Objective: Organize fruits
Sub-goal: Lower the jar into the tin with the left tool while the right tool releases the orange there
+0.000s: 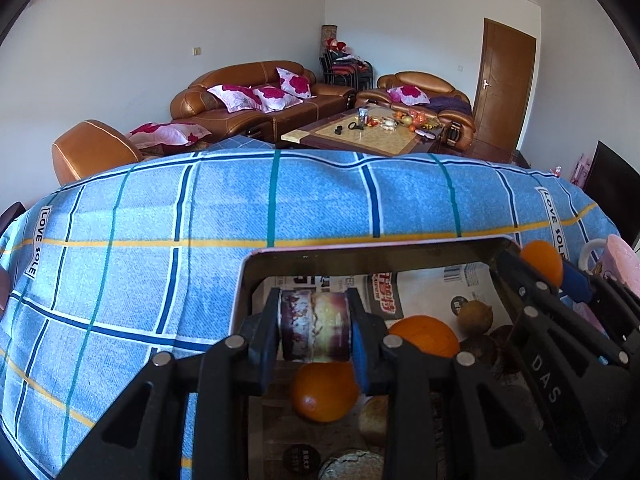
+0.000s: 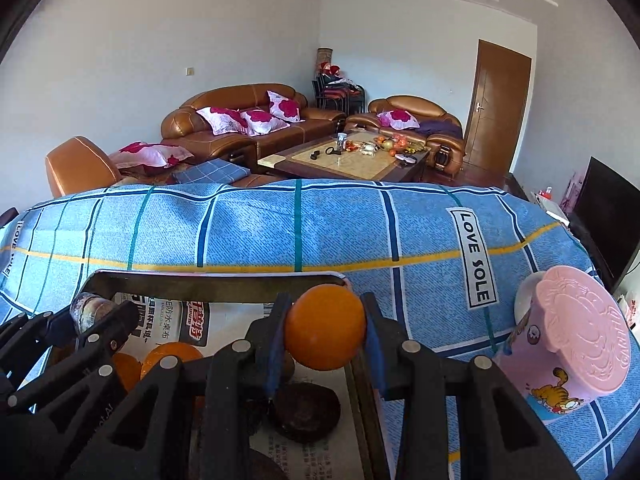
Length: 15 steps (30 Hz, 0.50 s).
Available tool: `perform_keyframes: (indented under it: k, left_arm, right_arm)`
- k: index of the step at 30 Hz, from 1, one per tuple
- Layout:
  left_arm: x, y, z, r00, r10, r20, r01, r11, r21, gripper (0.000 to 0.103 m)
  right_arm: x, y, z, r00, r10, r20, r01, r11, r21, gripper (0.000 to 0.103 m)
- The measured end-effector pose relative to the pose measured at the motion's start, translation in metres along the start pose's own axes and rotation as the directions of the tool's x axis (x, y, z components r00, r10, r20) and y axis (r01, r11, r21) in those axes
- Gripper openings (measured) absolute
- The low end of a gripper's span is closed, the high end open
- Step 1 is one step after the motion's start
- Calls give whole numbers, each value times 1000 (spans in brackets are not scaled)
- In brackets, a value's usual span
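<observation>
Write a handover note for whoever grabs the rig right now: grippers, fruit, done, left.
Left gripper: shut on a small printed can, held on its side above the tray.
Right gripper: shut on an orange, over the tray's right rim.
In the paper-lined tray: two oranges, plus several brown fruits.
Pink lidded mug stands right of the tray on the blue plaid cloth.
Done: both items gripped.
Left: place them; destination not evident.
</observation>
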<state>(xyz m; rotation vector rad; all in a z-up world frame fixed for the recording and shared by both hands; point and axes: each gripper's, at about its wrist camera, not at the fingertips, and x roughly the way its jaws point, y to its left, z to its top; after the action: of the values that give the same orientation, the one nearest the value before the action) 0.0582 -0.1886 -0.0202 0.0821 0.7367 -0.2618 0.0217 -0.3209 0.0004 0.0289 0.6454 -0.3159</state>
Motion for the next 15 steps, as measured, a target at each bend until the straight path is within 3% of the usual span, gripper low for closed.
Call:
perform_keyframes:
  k: [6, 15]
  left_arm:
    - [0, 0, 0, 1000, 18, 6, -18, 1000, 16, 33]
    - [-1, -1, 0, 1000, -2, -4, 3, 1000, 25, 33]
  right_arm:
    - [-5, 18, -1, 999, 36, 20, -34, 995, -91, 37]
    - [14, 16, -3, 985, 142, -95, -149, 986, -72, 37]
